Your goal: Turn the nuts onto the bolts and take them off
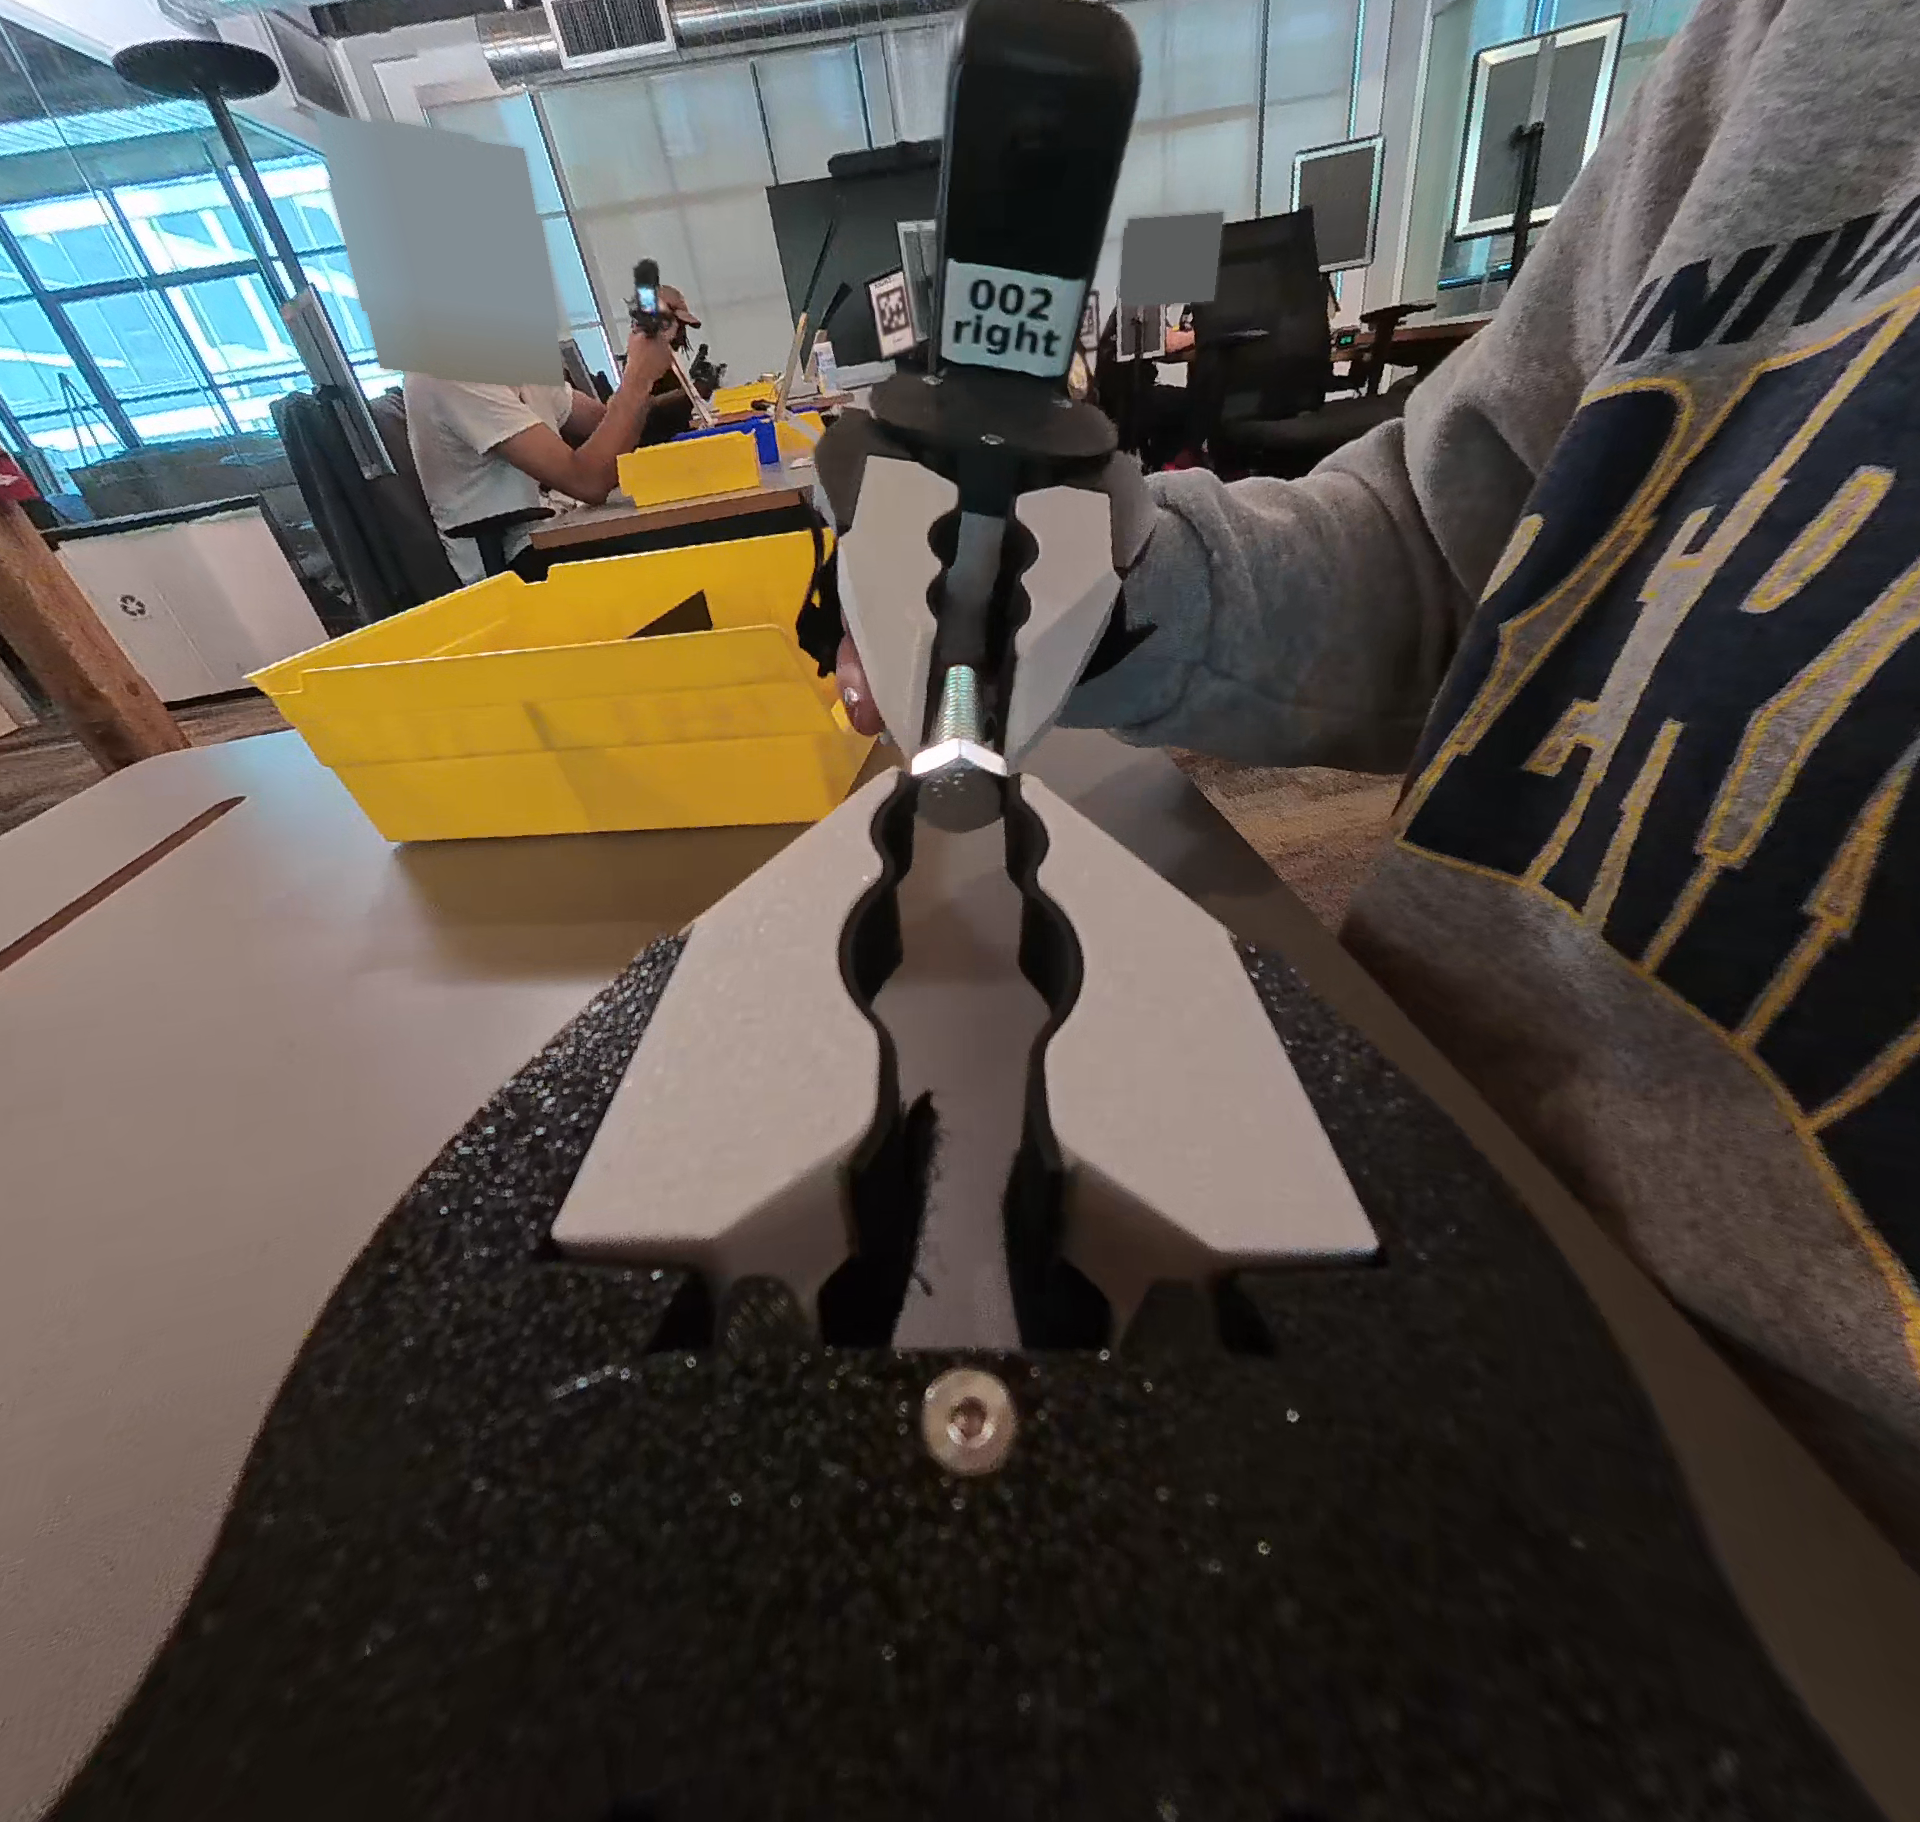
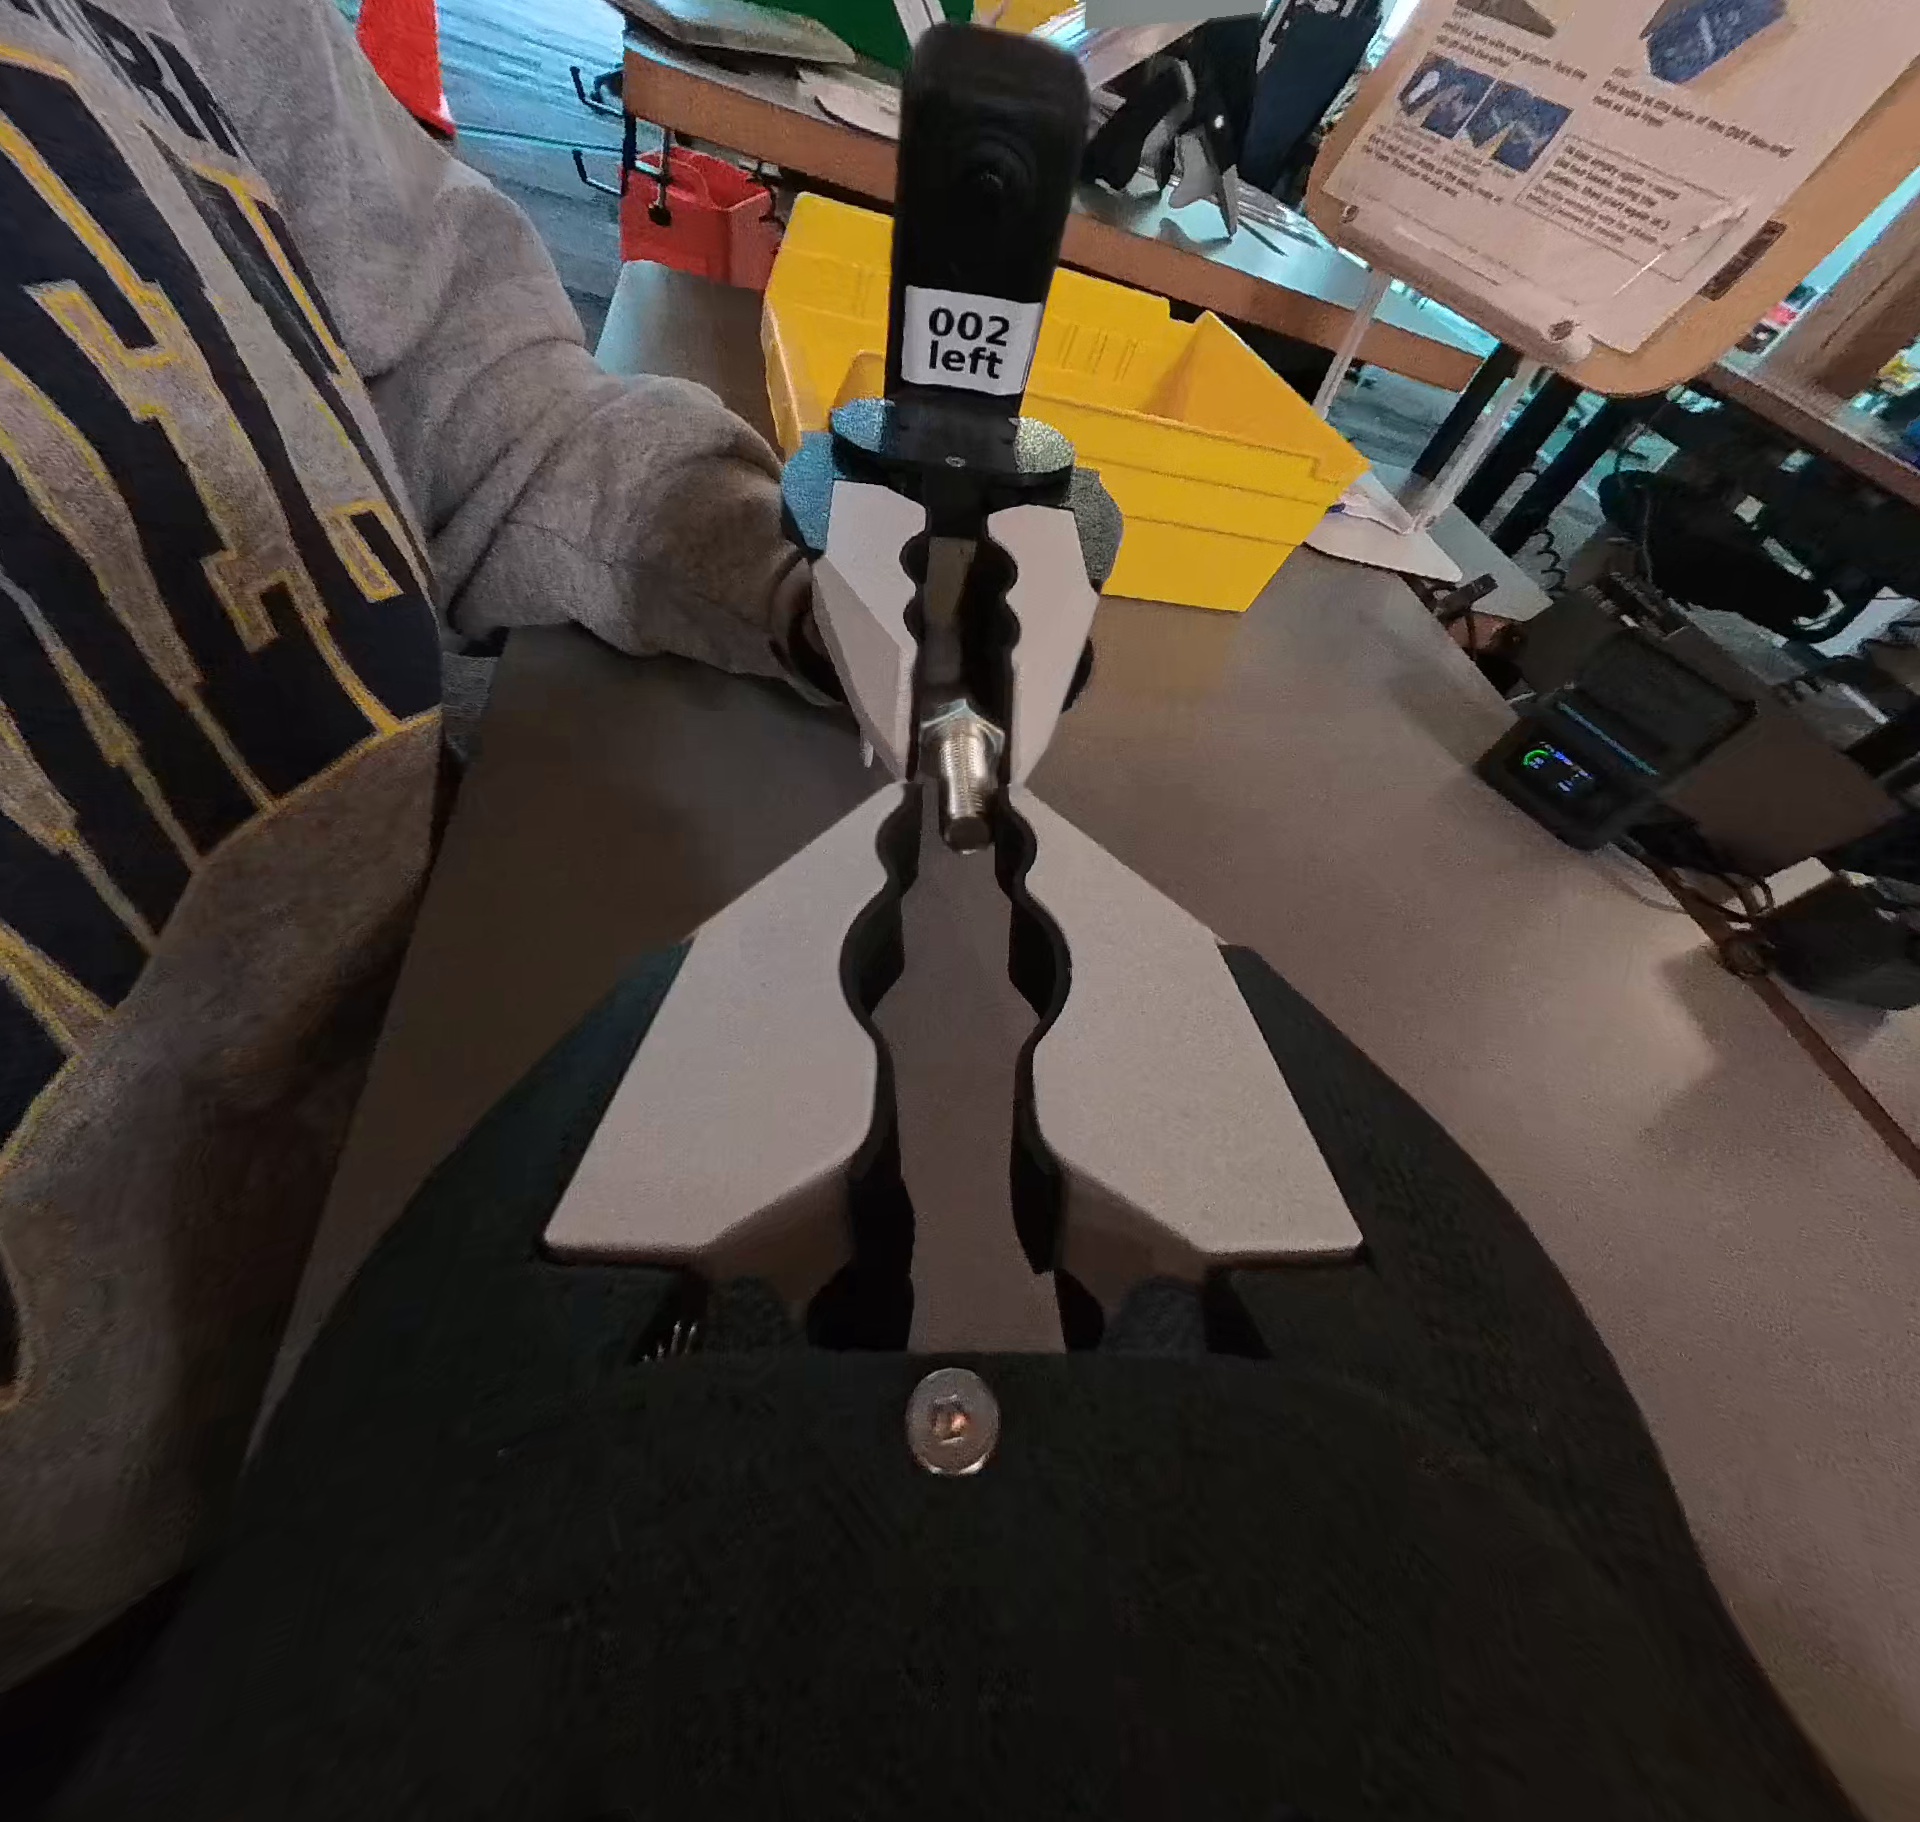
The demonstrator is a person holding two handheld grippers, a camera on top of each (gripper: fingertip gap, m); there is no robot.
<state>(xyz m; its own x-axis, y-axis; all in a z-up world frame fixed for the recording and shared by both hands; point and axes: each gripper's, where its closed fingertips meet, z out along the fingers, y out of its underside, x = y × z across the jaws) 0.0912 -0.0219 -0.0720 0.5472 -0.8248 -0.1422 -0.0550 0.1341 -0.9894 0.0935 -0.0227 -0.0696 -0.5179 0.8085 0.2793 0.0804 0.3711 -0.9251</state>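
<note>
Over the table [image 1: 312,993], left gripper [image 1: 958,785] is pinching the bolt [image 1: 961,733] head; right gripper [image 2: 961,796] is clamping its threaded end.

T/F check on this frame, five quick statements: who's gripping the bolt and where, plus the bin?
1. The left gripper grips the bolt at its hex head. True.
2. The bolt lies flat on the table. False: it is held in the air between the two grippers.
3. The bolt's threaded end points toward the right gripper. True.
4. The bin on the table is green. False: it is yellow.
5. The person holding the grippers wears a grey sweatshirt. True.
</note>
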